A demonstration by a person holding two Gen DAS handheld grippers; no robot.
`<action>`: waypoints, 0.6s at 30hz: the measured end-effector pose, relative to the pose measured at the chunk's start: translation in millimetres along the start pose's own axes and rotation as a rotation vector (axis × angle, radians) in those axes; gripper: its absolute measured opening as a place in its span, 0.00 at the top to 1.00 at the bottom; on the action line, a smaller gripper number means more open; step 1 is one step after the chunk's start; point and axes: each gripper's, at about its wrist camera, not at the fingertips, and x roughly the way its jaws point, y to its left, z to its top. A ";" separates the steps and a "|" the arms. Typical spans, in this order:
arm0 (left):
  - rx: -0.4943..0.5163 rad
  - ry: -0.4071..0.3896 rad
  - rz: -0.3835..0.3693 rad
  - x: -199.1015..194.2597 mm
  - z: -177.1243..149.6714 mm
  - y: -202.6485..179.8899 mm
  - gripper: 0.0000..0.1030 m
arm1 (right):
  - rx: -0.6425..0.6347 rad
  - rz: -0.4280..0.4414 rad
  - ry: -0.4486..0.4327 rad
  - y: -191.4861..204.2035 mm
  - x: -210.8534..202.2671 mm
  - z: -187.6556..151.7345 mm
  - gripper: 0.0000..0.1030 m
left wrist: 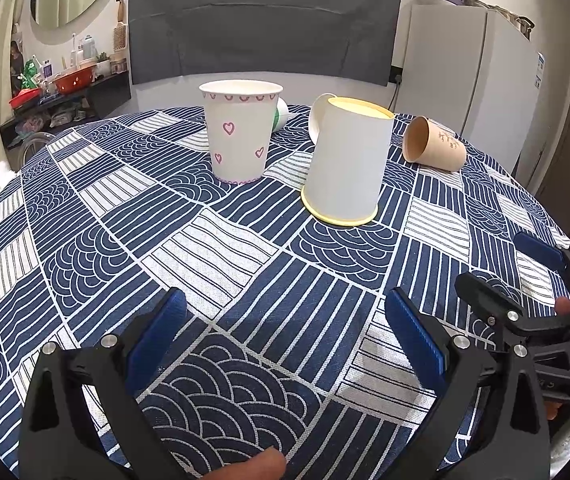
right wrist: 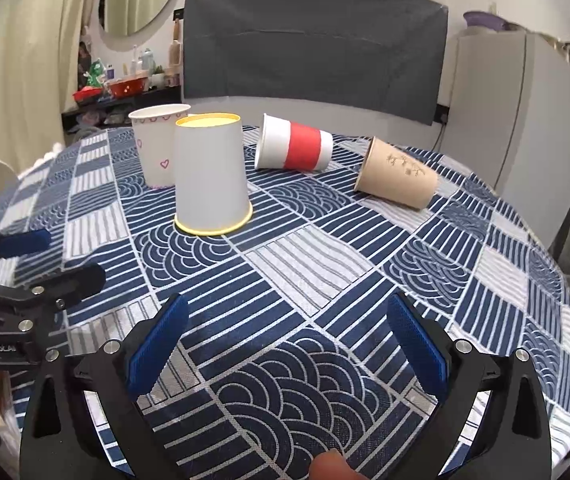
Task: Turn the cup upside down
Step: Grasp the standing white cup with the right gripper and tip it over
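Observation:
A white paper cup with a yellow rim [left wrist: 345,164] [right wrist: 211,176] stands upside down on the patterned tablecloth, mouth down. Left of it and slightly farther back, a white cup with pink hearts [left wrist: 241,136] [right wrist: 157,148] stands upright. A red-banded cup [right wrist: 297,144] and a brown cup [left wrist: 435,144] [right wrist: 397,174] lie on their sides farther back. My left gripper [left wrist: 289,332] [right wrist: 57,258] is open and empty, low over the cloth and well short of the cups. To its right, my right gripper [right wrist: 285,340] [left wrist: 501,264] is also open and holds nothing.
The round table [left wrist: 85,240] is covered by a blue and white cloth. A green-marked cup [left wrist: 281,114] peeks from behind the heart cup. A dark grey panel [left wrist: 261,20] stands behind the table, a white fridge [left wrist: 465,68] at the right, a cluttered shelf [left wrist: 65,80] at the left.

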 end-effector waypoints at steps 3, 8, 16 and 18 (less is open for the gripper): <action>-0.008 0.001 -0.001 0.3 0.2 1.2 0.06 | 0.049 0.042 0.023 -8.6 3.8 1.4 0.08; -0.006 -0.079 0.012 -10.7 -1.0 0.5 0.06 | 0.092 0.044 -0.040 -15.8 -4.1 1.9 0.08; -0.011 -0.143 0.111 -31.7 11.3 16.0 0.06 | 0.183 0.201 -0.002 -27.8 5.0 63.6 0.08; -0.017 -0.166 0.139 -37.0 14.4 21.8 0.06 | 0.116 0.266 0.086 -13.4 30.6 85.4 0.08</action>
